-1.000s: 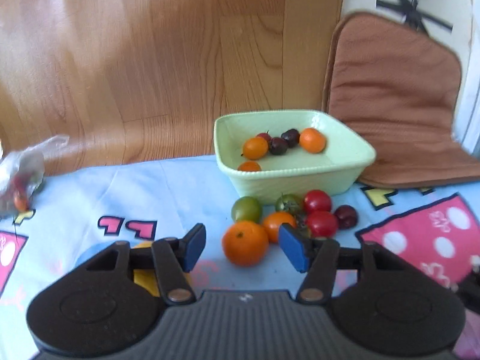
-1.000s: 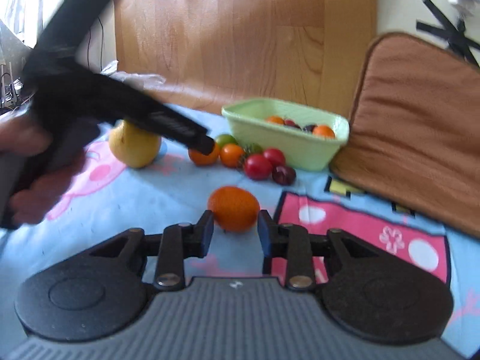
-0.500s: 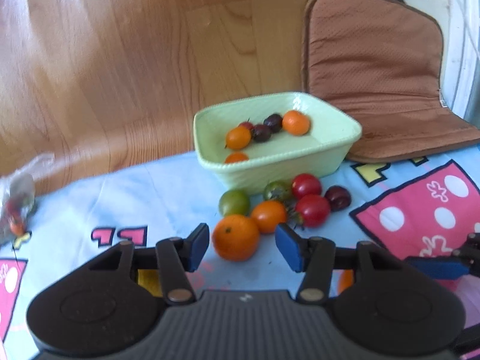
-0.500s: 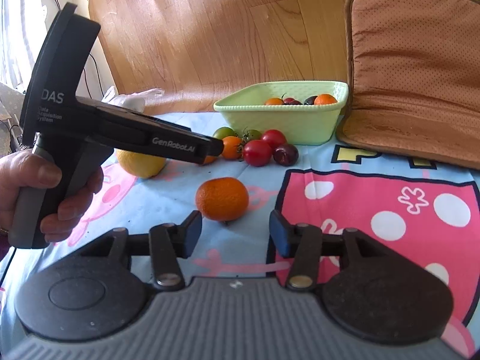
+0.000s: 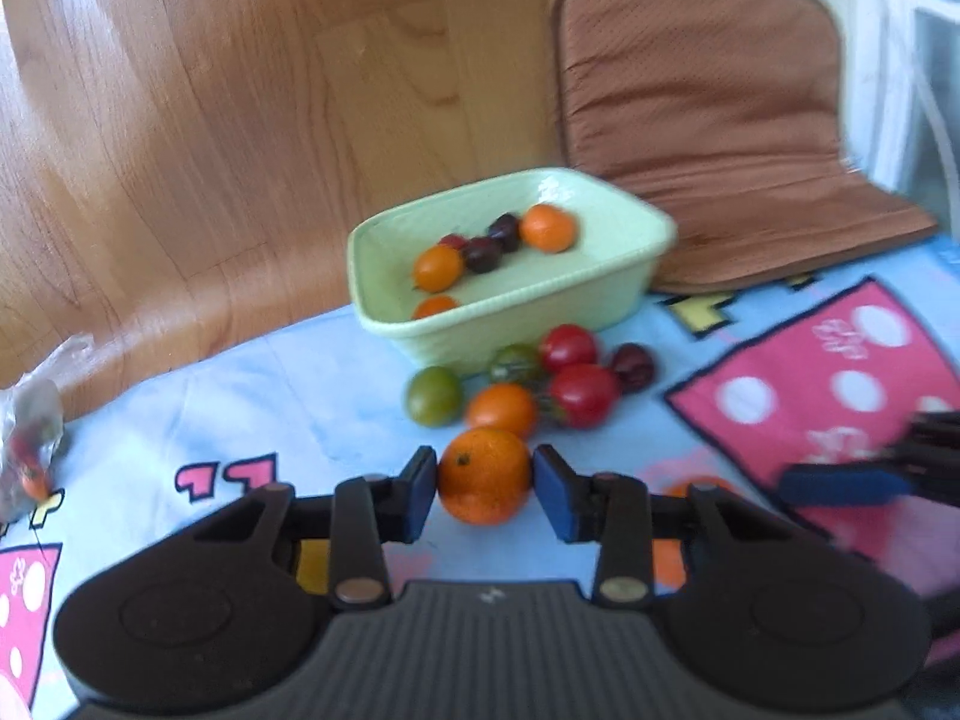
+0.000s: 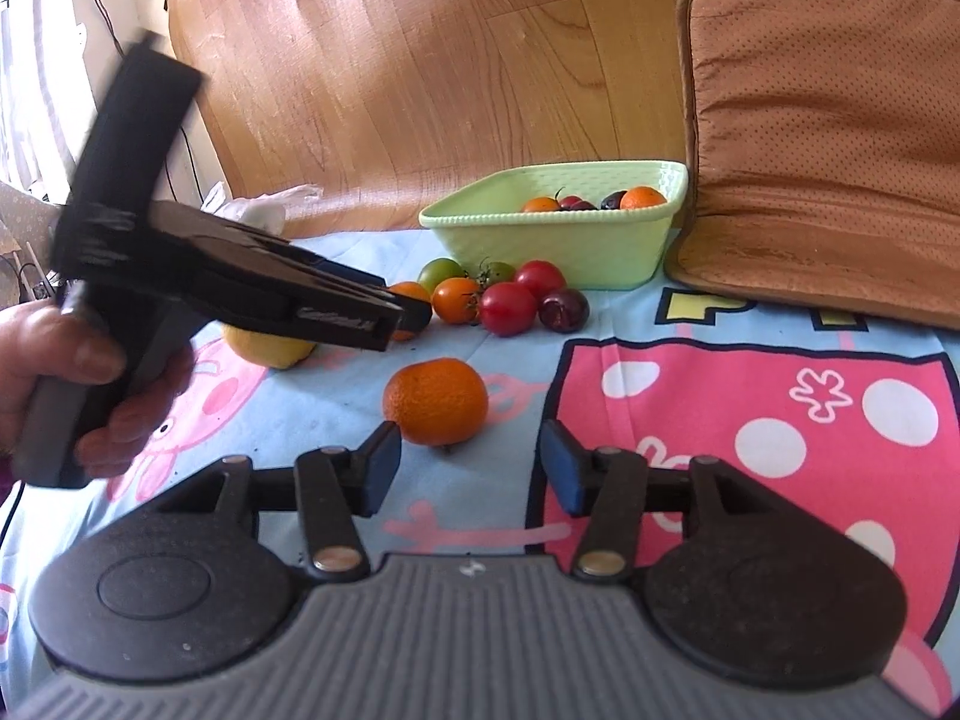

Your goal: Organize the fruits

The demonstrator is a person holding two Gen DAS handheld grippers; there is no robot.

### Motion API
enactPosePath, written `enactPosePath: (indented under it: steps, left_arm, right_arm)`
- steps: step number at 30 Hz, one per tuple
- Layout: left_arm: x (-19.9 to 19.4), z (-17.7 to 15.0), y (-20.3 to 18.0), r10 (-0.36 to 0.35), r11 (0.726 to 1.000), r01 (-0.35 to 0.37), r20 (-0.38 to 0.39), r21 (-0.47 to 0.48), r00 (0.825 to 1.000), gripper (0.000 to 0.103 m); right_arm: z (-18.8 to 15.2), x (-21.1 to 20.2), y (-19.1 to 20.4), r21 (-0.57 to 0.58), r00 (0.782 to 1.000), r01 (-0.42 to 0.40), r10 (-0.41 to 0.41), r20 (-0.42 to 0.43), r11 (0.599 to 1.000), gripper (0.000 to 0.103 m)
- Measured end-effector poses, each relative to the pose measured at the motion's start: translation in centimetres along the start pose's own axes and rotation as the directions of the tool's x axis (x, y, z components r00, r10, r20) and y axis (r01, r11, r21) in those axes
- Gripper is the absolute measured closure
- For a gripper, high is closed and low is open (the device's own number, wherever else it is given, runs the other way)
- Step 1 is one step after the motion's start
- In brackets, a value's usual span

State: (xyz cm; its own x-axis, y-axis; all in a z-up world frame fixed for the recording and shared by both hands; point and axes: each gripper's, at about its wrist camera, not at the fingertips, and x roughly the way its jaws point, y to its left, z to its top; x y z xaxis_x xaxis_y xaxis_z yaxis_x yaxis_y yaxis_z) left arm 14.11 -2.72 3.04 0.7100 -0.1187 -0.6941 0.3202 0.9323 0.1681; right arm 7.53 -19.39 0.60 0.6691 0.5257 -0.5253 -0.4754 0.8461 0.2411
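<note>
A cartoon-print cloth [image 6: 750, 420] in blue and pink covers the table; a brown padded cushion [image 6: 828, 138] leans against the wood panel at the back right; just beside it, a pale green dish [image 5: 510, 324] sits near the rear edge, holding two orange fruits, a third partly hidden by its front wall, and a few dark ones. A person's hand [image 6: 66, 372] grips the handle of the left tool [image 5: 485, 483], whose blue pads are closing on either side of an orange mandarin [image 5: 485, 474] resting on the cloth; the pads look to be touching its skin on both sides, though the blur leaves the contact uncertain. The right tool [image 6: 469, 468] stands part open with nothing between its pads; a second mandarin [image 6: 437, 401] lies on the cloth just ahead of its left pad. A yellow fruit [image 6: 270, 348] sits partly hidden behind the left tool in the right wrist view. In front of the dish, a loose cluster lies on the cloth: two red tomatoes [image 5: 582, 393], an orange tomato [image 5: 501, 409], two green ones [image 5: 433, 395], and a dark plum [image 5: 633, 366] at the right end. At the far left edge, a crumpled clear bag [image 5: 30, 450] holds small red items.
</note>
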Motion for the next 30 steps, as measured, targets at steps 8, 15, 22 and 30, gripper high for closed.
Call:
enactPosePath:
  steps: [8,15,22,30]
  left_arm:
    - [-6.0,-5.0,-0.5,-0.022,0.991,0.034,0.098,-0.13,0.995,0.067]
    - [-7.3,-7.8,0.2,0.005,0.989,0.009,0.091,-0.147,0.996,0.067]
    - [-6.9,-10.4,-0.6,0.026,0.989,-0.005,0.138,-0.149,0.99,0.047]
    - [-6.6,-11.3,0.1,-0.024,0.977,0.062,0.18,-0.204,0.983,0.043]
  right_arm:
    - [-0.1,-0.2,0.7,-0.052,0.999,-0.032,0.031,-0.012,0.998,0.038]
    - [-0.3,-0.3,0.4,-0.02,0.999,-0.032,0.032,-0.017,0.999,0.034]
    - [-2.0,-2.6,0.9,-0.015,1.0,-0.02,0.02,-0.004,1.0,0.029]
    - [-2.0,-3.1,0.9,0.016,1.0,0.02,-0.02,0.019,1.0,0.029]
